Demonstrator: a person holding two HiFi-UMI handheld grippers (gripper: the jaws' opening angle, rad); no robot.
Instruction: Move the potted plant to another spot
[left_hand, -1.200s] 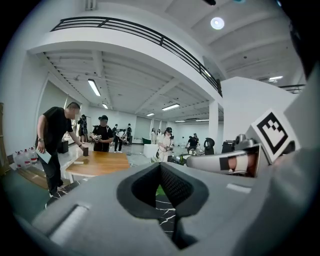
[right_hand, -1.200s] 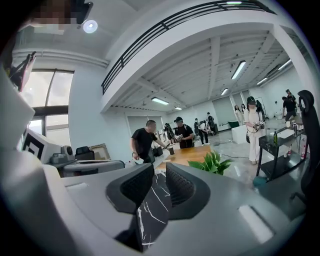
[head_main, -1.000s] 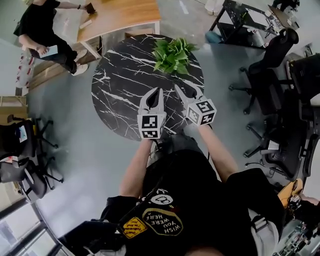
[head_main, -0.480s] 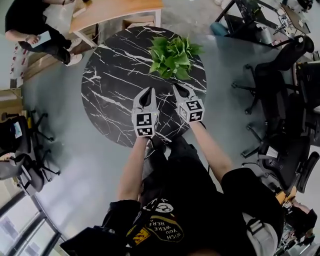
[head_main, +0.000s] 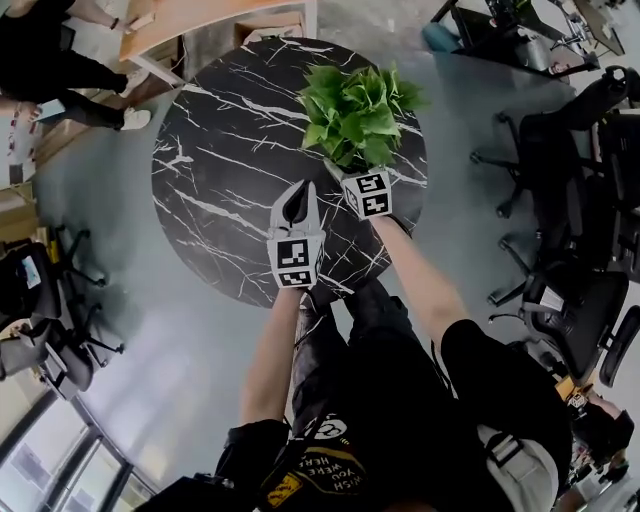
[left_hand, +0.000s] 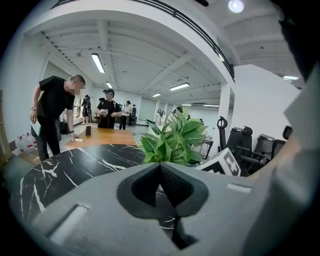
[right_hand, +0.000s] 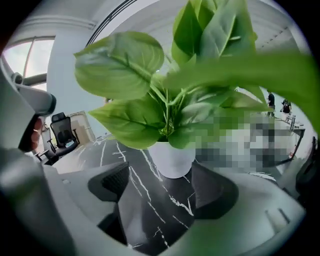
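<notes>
The potted plant (head_main: 358, 112), green leaves in a white pot (right_hand: 172, 157), stands on the right part of a round black marble table (head_main: 220, 170). My right gripper (head_main: 340, 175) has reached under the leaves. Its jaws are opening, and the pot sits just ahead of the gap in my right gripper (right_hand: 160, 175), with neither pad pressing on it. To the left, my left gripper (head_main: 297, 197) hovers over the table with nothing held. The tips of the left gripper (left_hand: 161, 167) meet, and the plant (left_hand: 175, 142) lies ahead to its right.
Black office chairs (head_main: 570, 160) crowd the floor to the right of the table. A wooden table (head_main: 215, 15) and a standing person (head_main: 50, 70) are beyond it at the upper left. More chairs (head_main: 40, 310) stand at the left.
Both grippers have moved forward and down over the table. The right one went furthest, from mid-table to the plant's pot, and its jaws have spread apart.
</notes>
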